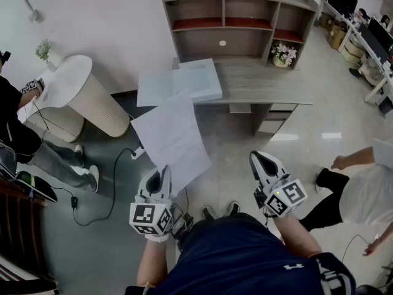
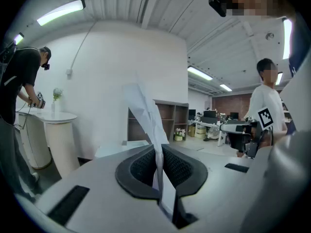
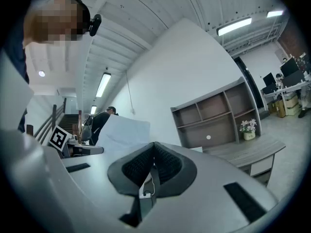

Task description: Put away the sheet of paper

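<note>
In the head view a white sheet of paper [image 1: 170, 137] hangs in the air in front of the desk, and my left gripper [image 1: 163, 175] is shut on its near corner. The left gripper view shows that sheet [image 2: 144, 112] standing edge-on, pinched between the black pads of the left gripper [image 2: 158, 155]. My right gripper [image 1: 260, 159] is held level to the right of the sheet, apart from it. Its jaws in the right gripper view [image 3: 153, 148] are shut with nothing between them, and the sheet [image 3: 122, 132] shows to its left.
A grey desk [image 1: 265, 82] with a shelf unit [image 1: 239, 18] stands ahead, with a pale folder and papers [image 1: 182, 82] at its left end and a flower pot [image 1: 283, 54] at the right. A white round stand [image 1: 77, 85] and a person [image 1: 18, 137] are at left, another person [image 1: 362, 183] at right, and a cable [image 1: 110, 192] lies on the floor.
</note>
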A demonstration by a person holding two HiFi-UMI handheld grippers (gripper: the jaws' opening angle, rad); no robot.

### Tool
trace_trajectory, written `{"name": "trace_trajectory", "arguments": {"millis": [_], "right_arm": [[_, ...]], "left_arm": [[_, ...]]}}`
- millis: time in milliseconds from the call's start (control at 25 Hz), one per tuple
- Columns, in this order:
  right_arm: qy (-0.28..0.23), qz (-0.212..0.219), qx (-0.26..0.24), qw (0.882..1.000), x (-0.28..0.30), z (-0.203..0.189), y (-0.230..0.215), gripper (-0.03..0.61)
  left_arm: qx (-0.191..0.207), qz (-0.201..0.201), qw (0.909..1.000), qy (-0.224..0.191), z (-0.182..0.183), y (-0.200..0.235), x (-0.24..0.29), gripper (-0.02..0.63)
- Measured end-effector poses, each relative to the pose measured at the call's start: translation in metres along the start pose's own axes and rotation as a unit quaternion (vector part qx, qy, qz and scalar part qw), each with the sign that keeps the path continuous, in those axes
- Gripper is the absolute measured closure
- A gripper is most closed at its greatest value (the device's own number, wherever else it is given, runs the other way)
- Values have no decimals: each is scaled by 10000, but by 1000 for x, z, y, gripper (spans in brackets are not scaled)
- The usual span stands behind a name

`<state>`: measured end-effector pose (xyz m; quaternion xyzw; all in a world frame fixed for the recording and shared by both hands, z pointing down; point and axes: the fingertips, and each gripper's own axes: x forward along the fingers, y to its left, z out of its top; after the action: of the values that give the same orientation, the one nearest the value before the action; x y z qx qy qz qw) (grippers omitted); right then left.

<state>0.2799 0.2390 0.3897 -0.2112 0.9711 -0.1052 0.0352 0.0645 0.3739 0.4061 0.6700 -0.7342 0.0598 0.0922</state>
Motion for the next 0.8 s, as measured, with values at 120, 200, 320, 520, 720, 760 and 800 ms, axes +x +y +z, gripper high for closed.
{"name": "trace_trajectory", "arguments": {"millis": [120, 200, 320, 520, 720, 760, 800], "right_arm": [[-7, 19, 5, 10000, 0, 3, -8, 565], [6, 29, 22, 10000, -2, 4, -12, 565], [-24, 22, 83, 10000, -4, 7, -23, 565], [-201, -113, 405, 9989, -11, 10, -55, 565], [-181, -253, 482, 9984, -21, 6, -91, 565], [-154, -276, 510, 9982, -21, 5, -96, 565], [-125, -293, 537, 9981, -22, 3, -100, 565]], "left_arm": [[9, 30, 10000, 6, 5, -5, 5, 584], [15, 59, 10000, 36, 6, -8, 7, 584], [25, 119, 9999, 78, 8, -10, 14, 584], [17, 365, 9993, 126, 10, -6, 27, 584], [8, 686, 9975, 155, 12, 1, 35, 584], [2, 728, 9972, 159, 13, 2, 36, 584], [-4, 757, 9970, 167, 13, 2, 37, 584]]}}
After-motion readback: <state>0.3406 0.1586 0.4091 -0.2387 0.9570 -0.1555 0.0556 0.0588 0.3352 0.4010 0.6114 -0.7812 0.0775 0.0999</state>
